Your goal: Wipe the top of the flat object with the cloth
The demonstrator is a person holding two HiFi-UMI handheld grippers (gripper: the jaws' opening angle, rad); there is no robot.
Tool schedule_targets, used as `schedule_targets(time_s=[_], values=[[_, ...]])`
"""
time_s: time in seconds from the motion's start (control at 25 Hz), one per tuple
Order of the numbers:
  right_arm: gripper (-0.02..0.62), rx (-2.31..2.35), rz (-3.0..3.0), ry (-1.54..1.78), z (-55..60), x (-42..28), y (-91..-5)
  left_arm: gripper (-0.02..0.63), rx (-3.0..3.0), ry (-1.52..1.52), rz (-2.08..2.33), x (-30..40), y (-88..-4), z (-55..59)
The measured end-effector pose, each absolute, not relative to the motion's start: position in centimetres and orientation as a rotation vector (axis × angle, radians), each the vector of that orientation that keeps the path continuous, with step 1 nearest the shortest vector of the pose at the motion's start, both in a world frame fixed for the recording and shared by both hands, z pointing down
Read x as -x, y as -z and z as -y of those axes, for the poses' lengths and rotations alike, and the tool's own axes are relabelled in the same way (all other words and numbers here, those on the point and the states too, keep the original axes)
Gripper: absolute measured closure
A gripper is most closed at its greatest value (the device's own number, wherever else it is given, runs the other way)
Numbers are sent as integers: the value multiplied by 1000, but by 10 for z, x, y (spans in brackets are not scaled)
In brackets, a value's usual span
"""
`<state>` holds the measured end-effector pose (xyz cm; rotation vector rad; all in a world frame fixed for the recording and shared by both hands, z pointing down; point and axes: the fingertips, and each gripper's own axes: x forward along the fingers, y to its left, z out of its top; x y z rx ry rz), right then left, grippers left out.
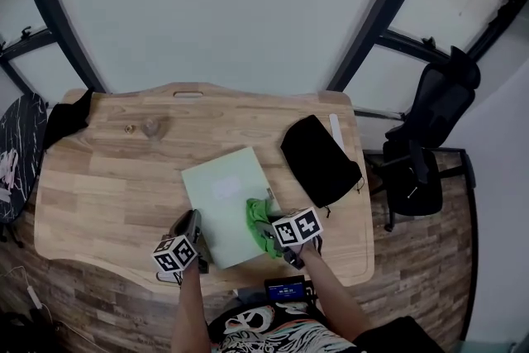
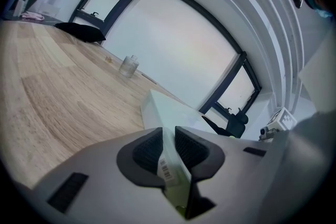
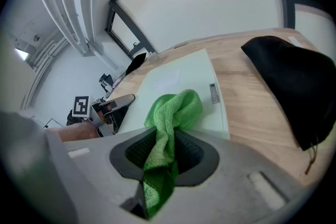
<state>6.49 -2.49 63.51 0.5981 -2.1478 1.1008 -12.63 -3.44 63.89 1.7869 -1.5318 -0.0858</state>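
While pinched by left jaws, book (image 1: 219, 194) with long axis near-to-far; cloth (image 1: 259, 219) clenched in right jaws.

The pale green flat book's (image 2: 173, 118) near corner vanished between the left gripper's (image 2: 169, 136) pads, and its barcode label's (image 2: 166, 169) print was too small to read. The bright green terry cloth's (image 3: 173, 113) tail sank out of sight inside the right gripper (image 3: 164, 139). The black fabric pouch (image 3: 294, 86) was cut off at the right gripper view's rim.

Left hand-held gripper (image 1: 193, 219) and right hand-held gripper (image 1: 266, 234) — both clamped.
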Motion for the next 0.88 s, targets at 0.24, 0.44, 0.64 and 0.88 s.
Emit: schedule_targets(time_s=[0.24, 0.44, 0.64, 0.88], values=[[506, -646, 2144, -1117, 37, -62, -636, 532, -1793, 84, 1518, 125, -640, 35], [506, -694, 2143, -1069, 54, -61, -636, 531, -1800, 82, 1494, 123, -640, 32], [506, -691, 2137, -1064, 63, -56, -633, 529, -1800, 92, 1484, 123, -639, 32], [506, -685, 2141, -1057, 79, -49, -631, 529, -1810, 100, 1467, 121, -638, 33]])
